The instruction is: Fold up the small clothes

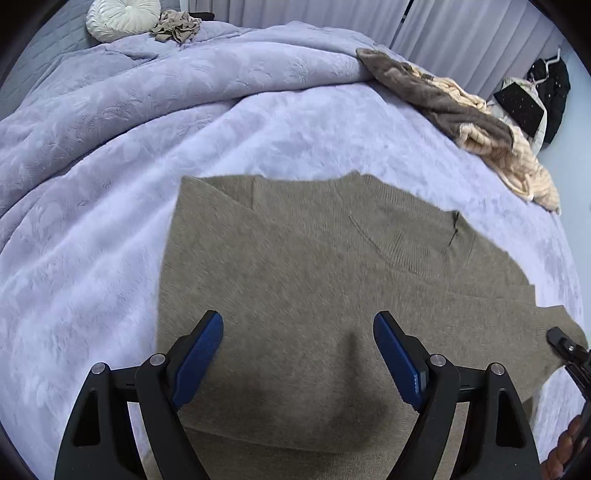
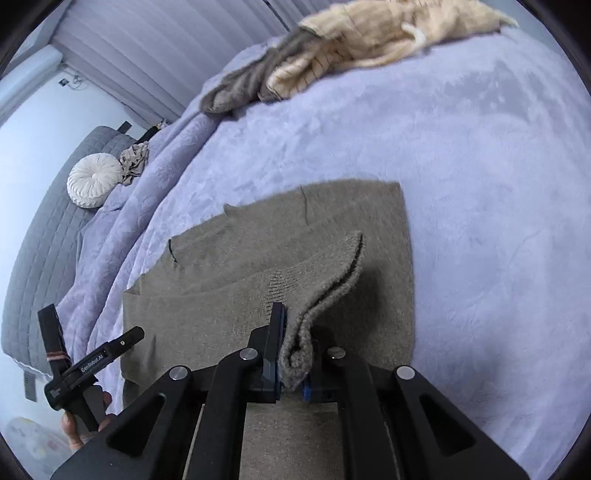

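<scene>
The big purple bed (image 1: 110, 229) holds the brown sweater (image 1: 295, 266), lying flat. The right tongs (image 2: 291, 354) pinch its sleeve end; lay it straight across. The left tongs (image 1: 297, 354) hang wide above, holding nothing.

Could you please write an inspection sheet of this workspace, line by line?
Surface: lavender plush blanket covering a bed, rumpled toward the far side.
Job's things: taupe knit sweater lying flat, one part lifted by the right gripper.
Clutter: grey and cream garments piled at the far edge; crumpled beige cloth beside a round white cushion.
Grippers: left gripper open above the sweater; right gripper shut on a sweater fold.
Cables: nothing seen.
Surroundings: pale curtains; grey quilted headboard; dark clothes on hangers.
</scene>
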A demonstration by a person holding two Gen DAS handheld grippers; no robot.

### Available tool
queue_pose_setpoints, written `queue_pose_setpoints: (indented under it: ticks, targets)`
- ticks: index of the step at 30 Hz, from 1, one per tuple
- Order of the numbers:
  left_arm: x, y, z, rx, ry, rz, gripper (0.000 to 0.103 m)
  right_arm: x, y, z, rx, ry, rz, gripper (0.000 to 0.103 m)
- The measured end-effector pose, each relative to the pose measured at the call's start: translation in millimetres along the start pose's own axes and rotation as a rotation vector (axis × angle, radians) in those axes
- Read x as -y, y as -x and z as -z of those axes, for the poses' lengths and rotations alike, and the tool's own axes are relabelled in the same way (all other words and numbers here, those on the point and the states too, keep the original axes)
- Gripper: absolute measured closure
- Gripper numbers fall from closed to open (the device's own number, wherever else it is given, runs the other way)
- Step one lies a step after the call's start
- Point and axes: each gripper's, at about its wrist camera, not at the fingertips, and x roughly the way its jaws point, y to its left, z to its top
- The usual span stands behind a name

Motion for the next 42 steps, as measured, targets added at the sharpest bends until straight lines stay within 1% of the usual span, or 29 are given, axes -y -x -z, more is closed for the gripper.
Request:
queue_pose_setpoints:
  ticks: [2, 4, 5, 8, 10, 11, 12, 13, 14, 15, 16, 17, 18, 19, 21, 22, 24, 26, 27, 28, 29, 30, 31, 32, 34, 36, 38, 40, 42]
  targets:
    - [-5, -9, 0, -0.027, -0.01, -0.009, 0.019, -13, 18, -2, 0.048, 0.052, 0.023, 0.095]
    - [-10, -24, 6, -0.073, -0.024, -0.029, 0.019, -18, 19, -3, 0.058, 0.087, 0.052, 0.095]
    - [-14, -30, 9, -0.08, -0.033, -0.032, 0.019, -17, 15, -2, 0.051, 0.094, 0.069, 0.095]
    - [-13, -28, 12, -0.059, -0.079, -0.031, 0.019, -2, -12, 5, -0.012, 0.115, 0.147, 0.094]
    - [-14, -23, 10, -0.067, -0.084, -0.019, 0.019, 12, -28, 11, -0.079, 0.12, 0.211, 0.086]
    - [-18, -18, 9, -0.071, -0.073, -0.012, 0.019, 17, -27, 13, -0.088, 0.107, 0.204, 0.085]
    - [-21, -11, 8, -0.066, -0.057, 0.005, 0.019, 22, -21, 13, -0.076, 0.085, 0.193, 0.079]
    - [-25, -1, 8, -0.051, -0.041, 0.038, 0.019, 23, -10, 12, -0.055, 0.064, 0.209, 0.069]
    - [-27, 6, 9, -0.04, -0.033, 0.061, 0.019, 21, 4, 11, -0.02, 0.06, 0.244, 0.062]
    - [-27, 11, 13, -0.038, -0.029, 0.083, 0.019, 17, 19, 13, 0.024, 0.067, 0.27, 0.049]
    - [-24, 14, 18, -0.047, -0.036, 0.107, 0.019, 10, 36, 16, 0.088, 0.084, 0.292, 0.036]
    - [-19, 14, 24, -0.063, -0.056, 0.131, 0.019, 0, 49, 21, 0.14, 0.105, 0.294, 0.032]
    - [-12, 11, 30, -0.073, -0.086, 0.138, 0.019, -10, 56, 25, 0.164, 0.135, 0.285, 0.029]
    - [-4, 9, 36, -0.076, -0.124, 0.122, 0.019, -24, 54, 30, 0.159, 0.184, 0.278, 0.029]
    - [7, -1, 46, -0.068, -0.191, 0.047, 0.019, -50, 34, 39, 0.094, 0.293, 0.285, 0.029]
    - [7, -7, 49, -0.073, -0.203, 0.027, 0.019, -59, 21, 46, 0.064, 0.335, 0.294, 0.029]
    - [0, -10, 51, -0.079, -0.199, 0.048, 0.019, -64, -7, 60, -0.012, 0.385, 0.338, 0.029]
    - [-4, -7, 50, -0.085, -0.202, 0.061, 0.019, -54, -36, 71, -0.118, 0.392, 0.401, 0.029]
    - [-5, -4, 49, -0.092, -0.203, 0.059, 0.019, -49, -39, 77, -0.132, 0.395, 0.409, 0.029]
    - [-5, 1, 49, -0.089, -0.205, 0.048, 0.019, -48, -38, 80, -0.124, 0.404, 0.417, 0.029]
    - [-5, 10, 49, -0.068, -0.203, 0.037, 0.019, -51, -34, 80, -0.124, 0.406, 0.434, 0.029]
    - [-5, 19, 51, -0.048, -0.198, 0.045, 0.019, -56, -26, 81, -0.12, 0.398, 0.44, 0.029]
    - [-7, 24, 55, -0.042, -0.189, 0.062, 0.019, -61, -17, 83, -0.1, 0.393, 0.417, 0.027]
    - [-6, 26, 59, -0.056, -0.18, 0.086, 0.019, -69, -10, 86, -0.082, 0.398, 0.388, 0.027]
    - [-3, 25, 72, -0.084, -0.192, 0.096, 0.019, -83, -4, 94, -0.075, 0.41, 0.375, 0.027]
    - [-1, 20, 87, -0.101, -0.214, 0.063, 0.019, -90, -8, 103, -0.1, 0.402, 0.37, 0.027]
    - [-3, 13, 101, -0.122, -0.239, 0.022, 0.019, -91, -20, 117, -0.153, 0.394, 0.369, 0.027]
    - [-3, 19, 112, -0.105, -0.272, 0.008, 0.019, -89, -33, 132, -0.205, 0.399, 0.408, 0.027]
    - [-5, 26, 122, -0.106, -0.297, -0.004, 0.018, -91, -29, 146, -0.175, 0.433, 0.434, 0.026]
